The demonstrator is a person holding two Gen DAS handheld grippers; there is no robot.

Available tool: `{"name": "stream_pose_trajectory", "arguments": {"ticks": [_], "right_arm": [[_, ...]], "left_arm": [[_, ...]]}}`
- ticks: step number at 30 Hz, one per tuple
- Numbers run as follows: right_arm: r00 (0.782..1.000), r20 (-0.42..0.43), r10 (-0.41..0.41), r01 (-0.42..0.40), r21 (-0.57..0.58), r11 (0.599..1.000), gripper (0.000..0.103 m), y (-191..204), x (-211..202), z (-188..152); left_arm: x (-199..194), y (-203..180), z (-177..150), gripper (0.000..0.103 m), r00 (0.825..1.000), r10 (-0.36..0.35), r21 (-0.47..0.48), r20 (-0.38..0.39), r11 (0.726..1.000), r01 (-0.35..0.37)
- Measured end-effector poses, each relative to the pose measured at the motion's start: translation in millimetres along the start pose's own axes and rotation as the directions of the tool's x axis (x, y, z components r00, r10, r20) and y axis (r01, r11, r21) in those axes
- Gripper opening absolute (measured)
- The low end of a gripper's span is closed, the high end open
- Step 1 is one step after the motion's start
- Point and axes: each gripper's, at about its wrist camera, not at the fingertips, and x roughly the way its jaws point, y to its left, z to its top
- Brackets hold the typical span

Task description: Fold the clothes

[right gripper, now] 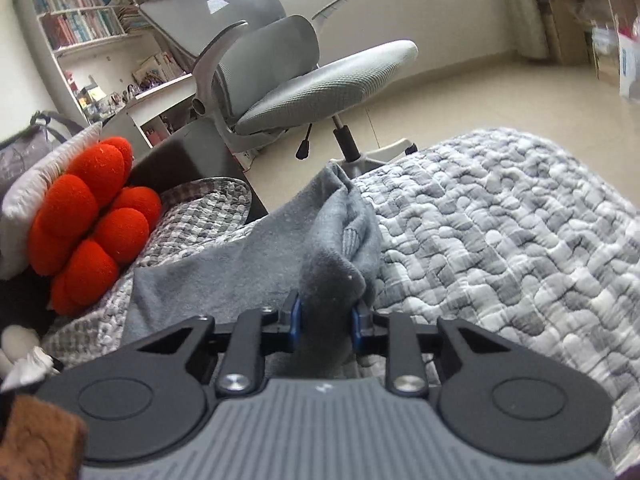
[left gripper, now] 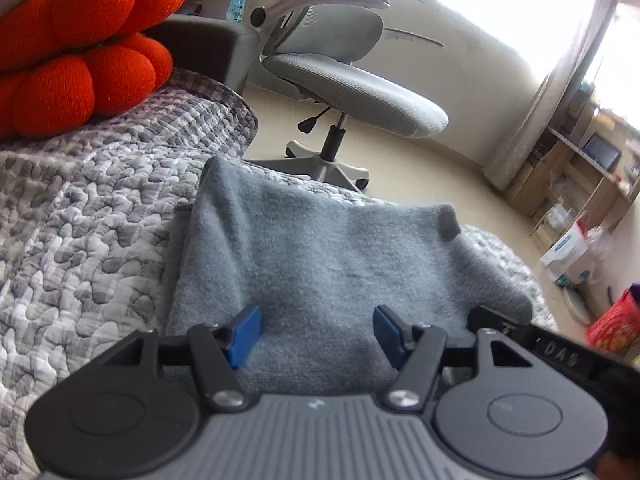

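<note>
Two red cushions (left gripper: 80, 44) beside grey garment (left gripper: 320, 272).

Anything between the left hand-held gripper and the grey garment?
Nothing visible. The left hand-held gripper is open right over the grey garment lying on the quilt. The right hand-held gripper already pinches a fold of it.

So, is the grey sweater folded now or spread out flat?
Folded, not finished. The sweater lies doubled in layers on the quilt, and the right tool is pinching a bunched edge of it.
</note>
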Motion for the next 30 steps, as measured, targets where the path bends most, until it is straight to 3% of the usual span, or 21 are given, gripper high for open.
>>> {"name": "stream_pose_trajectory", "arguments": {"ticks": [3,5,7,10,15,16,22,25,26,30], "right_arm": [[0.991,0.136,-0.012,0.042,-0.219,0.975,0.026,31,-8,-7],[0.972,0.232,0.034,0.063,-0.396,0.916,0.026,57,-13,-16],[0.952,0.28,0.12,0.059,-0.556,0.829,0.024,84,-15,-31],[0.937,0.274,0.216,0.065,-0.744,0.665,0.02,119,-13,-64],[0.934,0.181,0.308,0.038,-0.908,0.416,0.016,147,-9,-113],[0.935,0.165,0.316,0.032,-0.922,0.386,0.016,149,-8,-119],[0.942,0.104,0.319,-0.005,-0.946,0.323,0.016,151,-1,-121],[0.93,0.087,0.358,-0.023,-0.956,0.293,0.011,147,-17,-121],[0.929,0.079,0.362,-0.028,-0.959,0.282,0.003,146,-20,-121],[0.954,0.003,0.299,-0.095,-0.945,0.312,0.0,142,-6,-121]], "left_arm": [[-12,34,14,0.064,0.997,-0.073,-0.146,0.025,0.986,0.076],[-20,53,19,0.064,0.994,-0.091,-0.206,0.055,0.973,0.1],[-28,71,24,0.065,0.991,-0.097,-0.253,0.088,0.96,0.117],[-34,92,26,0.066,0.988,-0.102,-0.297,0.113,0.946,0.132],[-36,116,26,0.066,0.984,-0.13,-0.372,0.119,0.913,0.165],[-36,117,26,0.066,0.984,-0.13,-0.373,0.118,0.913,0.166],[-36,119,26,0.066,0.981,-0.162,-0.361,0.108,0.913,0.191],[-35,112,26,0.066,0.979,-0.175,-0.331,0.104,0.922,0.2],[-35,110,26,0.066,0.979,-0.177,-0.32,0.103,0.926,0.201],[-33,101,25,0.066,0.98,-0.178,-0.281,0.086,0.94,0.195]]}}
